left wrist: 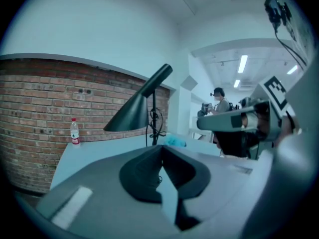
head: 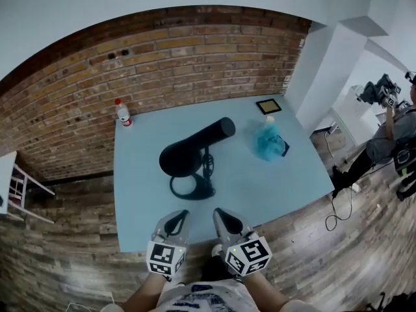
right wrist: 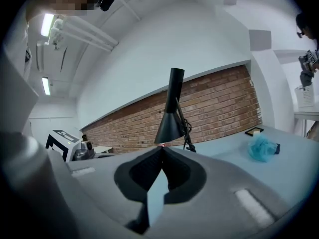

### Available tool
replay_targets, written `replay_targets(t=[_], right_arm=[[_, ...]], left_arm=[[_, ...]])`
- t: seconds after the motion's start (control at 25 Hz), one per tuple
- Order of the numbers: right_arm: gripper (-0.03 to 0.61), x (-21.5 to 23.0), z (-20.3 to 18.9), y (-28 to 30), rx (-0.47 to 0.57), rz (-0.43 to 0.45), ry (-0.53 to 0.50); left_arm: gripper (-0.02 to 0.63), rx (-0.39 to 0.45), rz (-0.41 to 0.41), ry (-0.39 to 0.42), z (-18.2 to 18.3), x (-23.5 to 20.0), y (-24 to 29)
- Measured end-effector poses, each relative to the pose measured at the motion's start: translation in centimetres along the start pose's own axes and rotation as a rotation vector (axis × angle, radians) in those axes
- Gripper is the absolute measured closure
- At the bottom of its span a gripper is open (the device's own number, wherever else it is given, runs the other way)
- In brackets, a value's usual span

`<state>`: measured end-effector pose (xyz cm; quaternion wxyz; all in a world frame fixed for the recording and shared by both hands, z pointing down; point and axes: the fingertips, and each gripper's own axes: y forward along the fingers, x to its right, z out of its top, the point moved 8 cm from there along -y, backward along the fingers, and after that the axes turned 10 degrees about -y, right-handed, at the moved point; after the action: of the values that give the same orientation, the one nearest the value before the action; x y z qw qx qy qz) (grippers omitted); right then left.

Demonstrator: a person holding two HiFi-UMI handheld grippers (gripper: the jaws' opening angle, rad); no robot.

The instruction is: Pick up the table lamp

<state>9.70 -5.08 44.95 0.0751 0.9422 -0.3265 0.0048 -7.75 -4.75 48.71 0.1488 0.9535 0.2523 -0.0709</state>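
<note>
The black table lamp [head: 195, 153] stands upright in the middle of the light blue table [head: 143, 220], its cone shade toward the near left and its ring base on the tabletop. In the left gripper view the lamp [left wrist: 142, 106] rises beyond my jaws, and in the right gripper view the lamp [right wrist: 172, 116] stands straight ahead. My left gripper [head: 179, 216] and right gripper [head: 221, 213] hover side by side over the table's near edge, well short of the lamp. Both are shut with nothing between the jaws, as also shown by the left gripper [left wrist: 160, 147] and right gripper [right wrist: 161, 148].
A plastic bottle with a red cap [head: 122, 112] stands at the table's far left corner. A blue fluffy object [head: 268, 142] and a small black frame [head: 268, 105] lie at the far right. A brick wall runs behind the table. A person [head: 393, 129] stands off to the right.
</note>
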Motion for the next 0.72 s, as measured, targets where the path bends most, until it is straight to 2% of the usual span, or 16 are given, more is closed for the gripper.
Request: replay_targets(t=[0.52,0.72], right_arm=[[0.580,9.8,1.2,5.4,0.004,0.158,-0.013],[0.580,12.5,1.7,6.7,0.022,0.178,-0.002]], left_arm=[[0.623,-0.028,0.129,-0.065,0.1,0.1,9.0],[0.623,-0.032,0.151,-0.089,0.4,0.2,11.2]])
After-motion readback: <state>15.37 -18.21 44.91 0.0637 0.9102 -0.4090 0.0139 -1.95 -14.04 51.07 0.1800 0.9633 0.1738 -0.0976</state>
